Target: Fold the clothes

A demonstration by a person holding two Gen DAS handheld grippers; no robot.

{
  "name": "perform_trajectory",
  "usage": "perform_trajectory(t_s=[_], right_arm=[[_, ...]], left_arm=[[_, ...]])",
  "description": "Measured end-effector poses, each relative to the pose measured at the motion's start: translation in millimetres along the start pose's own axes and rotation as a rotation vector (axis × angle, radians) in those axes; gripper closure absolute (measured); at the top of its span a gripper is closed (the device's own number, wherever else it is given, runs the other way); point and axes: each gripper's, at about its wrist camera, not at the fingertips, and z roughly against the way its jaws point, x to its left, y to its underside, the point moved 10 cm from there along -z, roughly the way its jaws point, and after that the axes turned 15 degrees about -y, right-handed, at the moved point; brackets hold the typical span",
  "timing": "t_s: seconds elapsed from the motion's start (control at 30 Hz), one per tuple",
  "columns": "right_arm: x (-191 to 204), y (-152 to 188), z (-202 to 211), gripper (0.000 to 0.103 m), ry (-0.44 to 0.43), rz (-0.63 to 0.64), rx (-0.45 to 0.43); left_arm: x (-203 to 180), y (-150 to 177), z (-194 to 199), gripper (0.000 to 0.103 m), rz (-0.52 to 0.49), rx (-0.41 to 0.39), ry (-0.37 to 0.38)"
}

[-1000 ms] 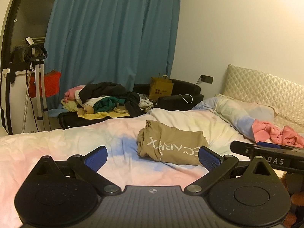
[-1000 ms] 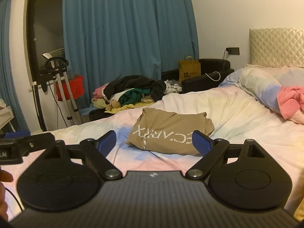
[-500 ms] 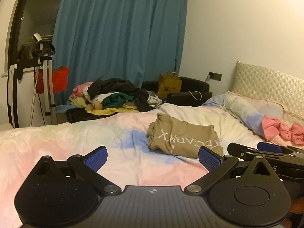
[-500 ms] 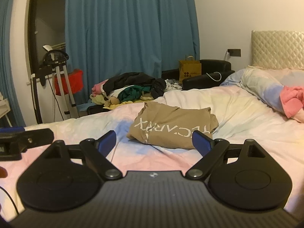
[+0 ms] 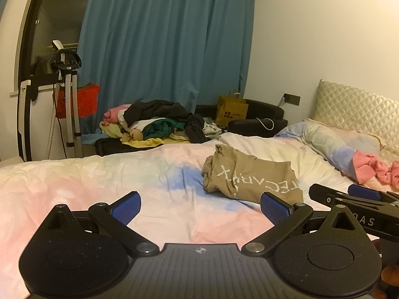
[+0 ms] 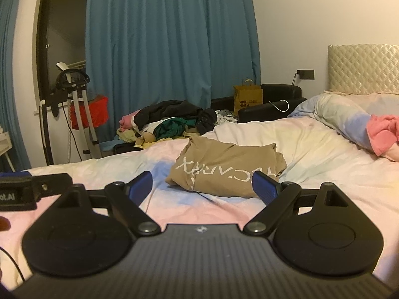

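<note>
Khaki folded shirt (image 6: 225, 168), white lettering | crumpled pastel duvet (image 6: 311, 149) | both hand-held grippers wide, empty

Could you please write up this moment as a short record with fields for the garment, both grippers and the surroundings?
garment: tan shirt with white lettering, lying bunched on the bed
left gripper: open, nothing between its pads, short of the shirt
right gripper: open, empty, pointed at the shirt
contact: neither gripper touches the shirt
other laundry: clothes pile beyond the bed's far edge; pink cloth by the pillow
backdrop: blue curtain
</note>
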Motion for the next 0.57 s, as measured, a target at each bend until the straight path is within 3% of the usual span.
perform_trajectory(t_s=[0.57], right_arm=[[6.0,3.0,1.6,0.015,0.012,0.038,0.011]], left_arm=[[2.6,1.6,3.1,0.000,-0.022,-0.009,-0.039]])
